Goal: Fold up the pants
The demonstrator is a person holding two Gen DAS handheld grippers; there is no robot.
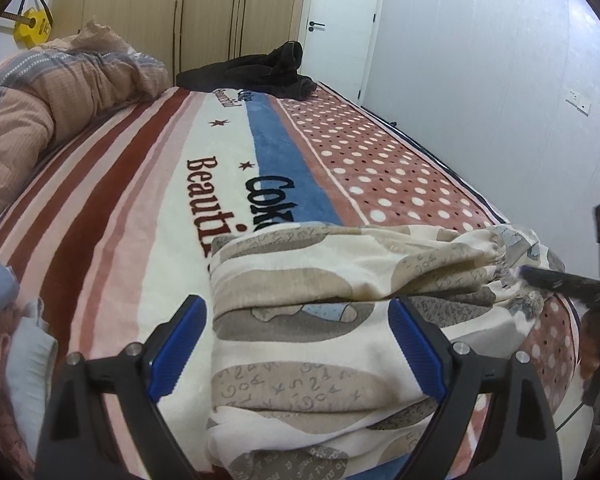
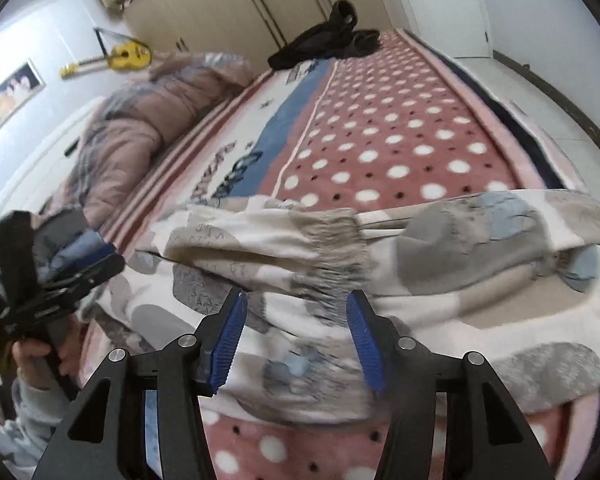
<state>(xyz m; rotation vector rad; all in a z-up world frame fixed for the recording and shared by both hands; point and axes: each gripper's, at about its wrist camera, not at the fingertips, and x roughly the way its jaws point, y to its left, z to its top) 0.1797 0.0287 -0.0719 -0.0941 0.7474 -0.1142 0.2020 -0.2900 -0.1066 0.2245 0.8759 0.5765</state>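
Here, left gripper (image 1: pixel 296 340) fingers spread wide over pants (image 1: pixel 340 264), right gripper (image 2: pixel 296 340) fingers likewise parted, grasping nothing.

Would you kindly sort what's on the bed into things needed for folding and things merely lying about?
Needed: patterned pants, left gripper, right gripper, both with jaws open.

Lying about: black garment, pink quilt, yellow guitar, bedspread.

Left gripper (image 1: pixel 296 336) was held low, jaws spread wide. Right gripper (image 2: pixel 296 336) was held alongside with its jaws parted, nothing clamped between its blue pads (image 2: pixel 230 344).
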